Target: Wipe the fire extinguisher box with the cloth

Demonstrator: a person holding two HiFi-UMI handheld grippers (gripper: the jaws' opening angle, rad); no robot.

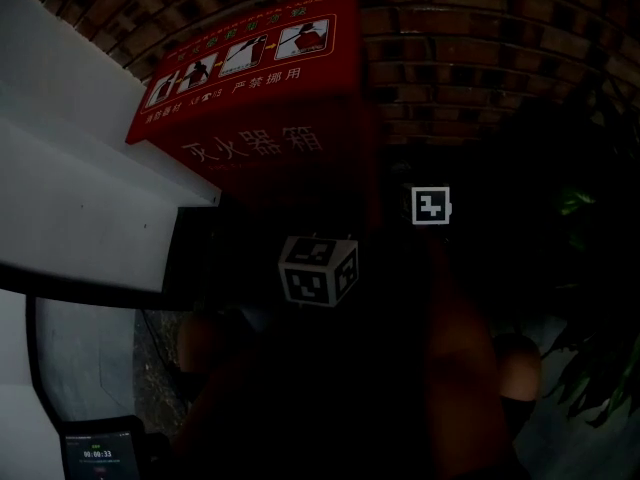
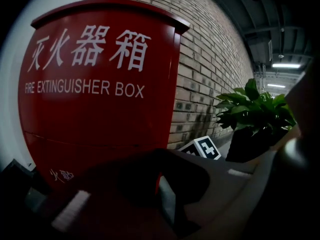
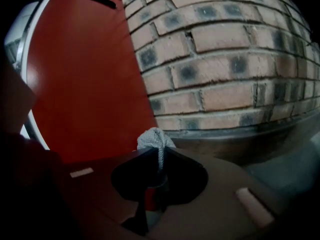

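In the head view, the red fire extinguisher box (image 1: pixel 250 98) stands against a brick wall (image 1: pixel 480 48). In the left gripper view, the left gripper (image 2: pixel 160 154) has its fingers clenched on nothing, facing the box's lettered front. In the right gripper view, the right gripper (image 3: pixel 159 151) has its fingers grasping a bunched grey cloth (image 3: pixel 155 139) near the box's side.

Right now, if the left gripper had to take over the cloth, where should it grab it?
Probably the grey bunched tuft of the cloth poking out past the tips of the right gripper, which is shut on it. Come from ahead, the brick wall side, with the left gripper turned crosswise to it; no other part of the cloth shows.
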